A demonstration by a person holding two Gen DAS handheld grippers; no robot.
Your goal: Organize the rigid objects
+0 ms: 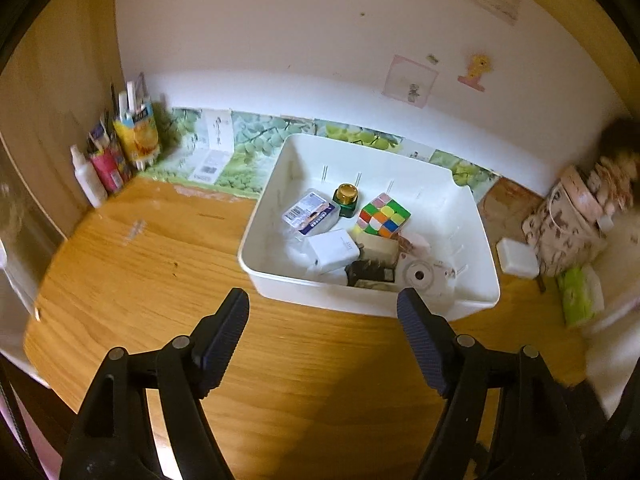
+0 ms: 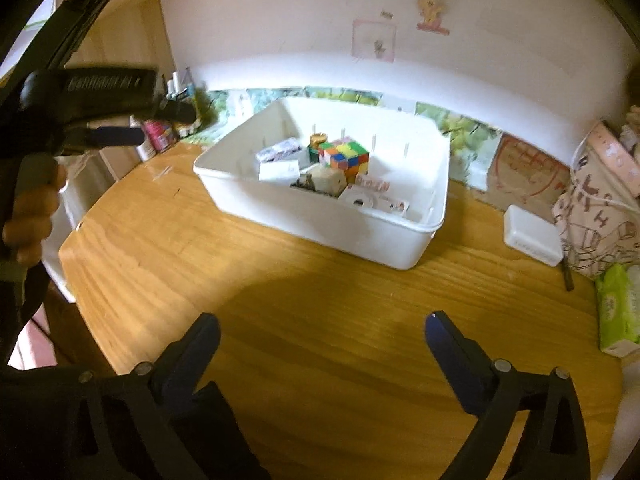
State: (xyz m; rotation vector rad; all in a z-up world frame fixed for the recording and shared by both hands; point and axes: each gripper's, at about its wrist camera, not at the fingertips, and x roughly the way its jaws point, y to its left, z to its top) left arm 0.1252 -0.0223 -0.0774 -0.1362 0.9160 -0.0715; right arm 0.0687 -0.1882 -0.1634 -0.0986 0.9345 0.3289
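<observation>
1. Both views are warmly, dimly lit; a bright band is cast on the wall (image 1: 280, 40).
2. Dark shadows are thrown across the table (image 2: 320, 320).
3. Edges are bent, vignetted and blurred.

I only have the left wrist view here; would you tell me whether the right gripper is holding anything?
Observer: No, the right gripper is open and empty above the bare wooden table.
Operator: Thank you. Is the left gripper visible from that side?
Observer: Yes, at the picture's left edge, carried by a hand around its handle.
Operator: Is anything on the table hidden from me by the white bin?
Observer: I see nothing; the bin shows its outer side wall there, and the table before it is bare.
</observation>
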